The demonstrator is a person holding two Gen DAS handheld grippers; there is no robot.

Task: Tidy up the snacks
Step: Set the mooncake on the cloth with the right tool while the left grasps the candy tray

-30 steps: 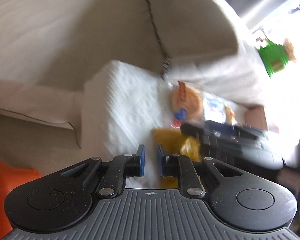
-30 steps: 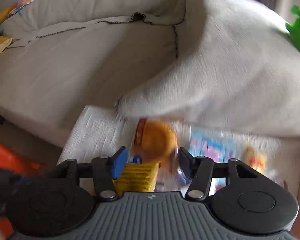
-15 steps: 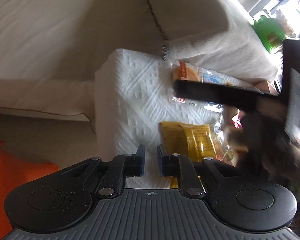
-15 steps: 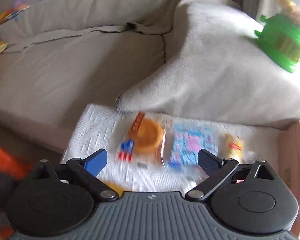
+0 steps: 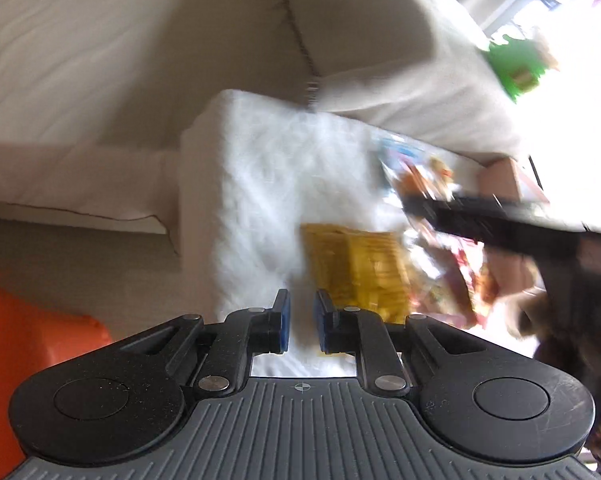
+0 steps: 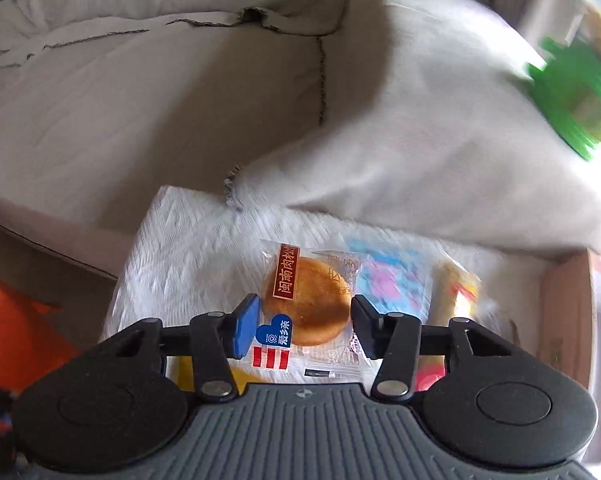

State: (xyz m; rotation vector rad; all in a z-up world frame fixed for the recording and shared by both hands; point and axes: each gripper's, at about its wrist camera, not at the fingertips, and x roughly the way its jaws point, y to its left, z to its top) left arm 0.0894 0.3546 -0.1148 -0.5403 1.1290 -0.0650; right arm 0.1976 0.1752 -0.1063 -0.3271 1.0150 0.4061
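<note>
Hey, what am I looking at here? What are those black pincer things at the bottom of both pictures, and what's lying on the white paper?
Those are two hand-held grippers, one in each of a person's hands; each carries a camera looking along its two fingers. One picture is from the left gripper, which is shut and empty. The other is from the right gripper: its jaws have just been closing, and it now pinches a round cake packet. A white paper towel covers the surface; on it lie a yellow packet and a blue and pink packet. Behind is a beige sofa.
</note>
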